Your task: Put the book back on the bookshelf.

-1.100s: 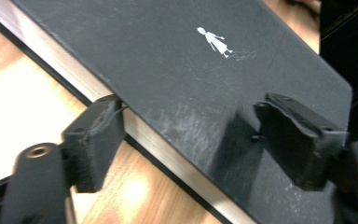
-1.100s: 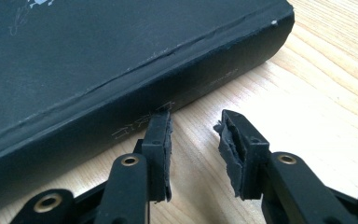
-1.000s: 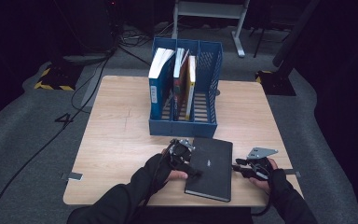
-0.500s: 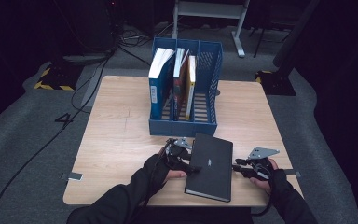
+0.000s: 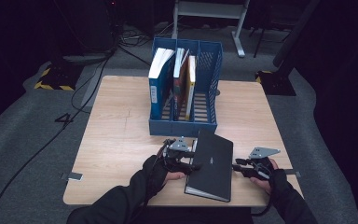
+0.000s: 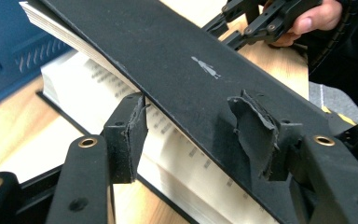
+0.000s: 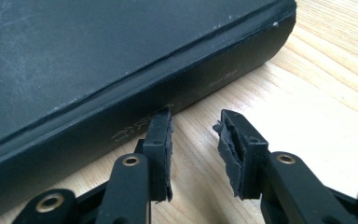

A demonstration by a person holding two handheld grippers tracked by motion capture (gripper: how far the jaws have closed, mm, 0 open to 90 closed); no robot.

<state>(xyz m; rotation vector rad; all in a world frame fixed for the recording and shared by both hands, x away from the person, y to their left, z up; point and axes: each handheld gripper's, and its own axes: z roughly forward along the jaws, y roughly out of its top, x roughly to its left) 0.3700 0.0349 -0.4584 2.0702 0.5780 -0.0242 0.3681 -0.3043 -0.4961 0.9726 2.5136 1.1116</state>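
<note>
The black book (image 5: 211,163) lies on the tabletop (image 5: 116,140) just in front of the blue file rack (image 5: 186,123). The left tongs (image 6: 193,126), which have just been closing, straddle its lifted front cover without yet pinching it. The right tongs (image 7: 193,140) rest parted and empty at the book's spine.

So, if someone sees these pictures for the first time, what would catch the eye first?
Probably the black book near the table's front edge, its cover lifted off the pages. The left gripper, whose jaws have just been closing, straddles that cover edge, while the right gripper stands open at the spine. Behind it stands a blue file rack holding a few upright books.
</note>
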